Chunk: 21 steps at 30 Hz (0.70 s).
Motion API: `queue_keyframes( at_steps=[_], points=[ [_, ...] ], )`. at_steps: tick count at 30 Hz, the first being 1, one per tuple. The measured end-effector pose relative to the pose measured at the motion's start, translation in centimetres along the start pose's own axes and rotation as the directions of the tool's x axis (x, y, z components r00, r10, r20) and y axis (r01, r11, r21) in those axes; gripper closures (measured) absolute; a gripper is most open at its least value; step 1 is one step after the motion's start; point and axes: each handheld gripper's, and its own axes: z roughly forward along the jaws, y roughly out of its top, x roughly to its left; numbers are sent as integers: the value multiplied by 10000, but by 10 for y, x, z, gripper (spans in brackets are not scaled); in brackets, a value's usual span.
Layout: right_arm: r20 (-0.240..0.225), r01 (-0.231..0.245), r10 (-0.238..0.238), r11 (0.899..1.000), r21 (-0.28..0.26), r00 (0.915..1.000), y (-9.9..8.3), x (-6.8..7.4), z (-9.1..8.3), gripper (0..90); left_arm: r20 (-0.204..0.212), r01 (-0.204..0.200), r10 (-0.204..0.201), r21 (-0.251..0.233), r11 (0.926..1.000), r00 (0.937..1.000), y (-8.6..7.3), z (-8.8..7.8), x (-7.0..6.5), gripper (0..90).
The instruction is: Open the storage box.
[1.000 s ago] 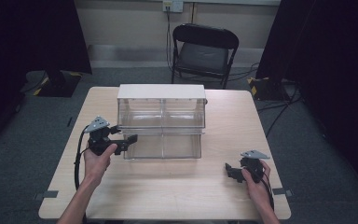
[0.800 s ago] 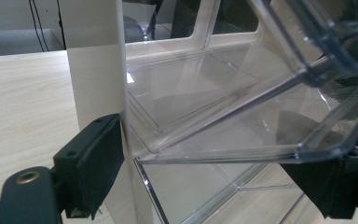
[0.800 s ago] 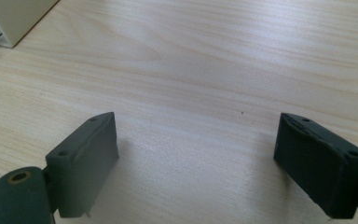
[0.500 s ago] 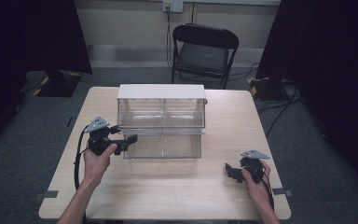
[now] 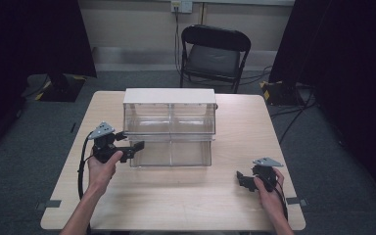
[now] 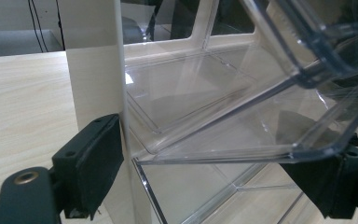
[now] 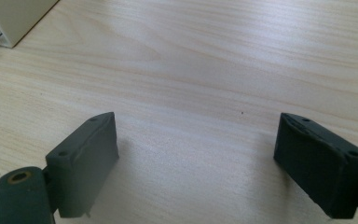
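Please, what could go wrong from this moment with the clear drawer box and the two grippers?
1. The left gripper is open around the corner of the tilted clear bin; its smooth rim could slip out.
2. The right gripper rests far away on the table, so the drawer box is unbraced and may slide.

Bin unit (image 6: 95,93): top and right side cut off by left gripper view's edges. Tilted drawer (image 6: 279,116): upper part cut by frame; contents indiscernible through glare. Left gripper (image 5: 129,150): contact with drawer too small to judge in high view. Chair (image 5: 214,54): legs partly behind table (image 5: 176,196).
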Motion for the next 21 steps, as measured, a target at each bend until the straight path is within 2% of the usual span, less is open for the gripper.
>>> queue_keyframes(
  at_steps=[21],
  points=[
    [0,-14,14,10000,5,10000,0,0,0,129,56,54,-54,-3,10000,10000,0,0,0,145]
  ],
)
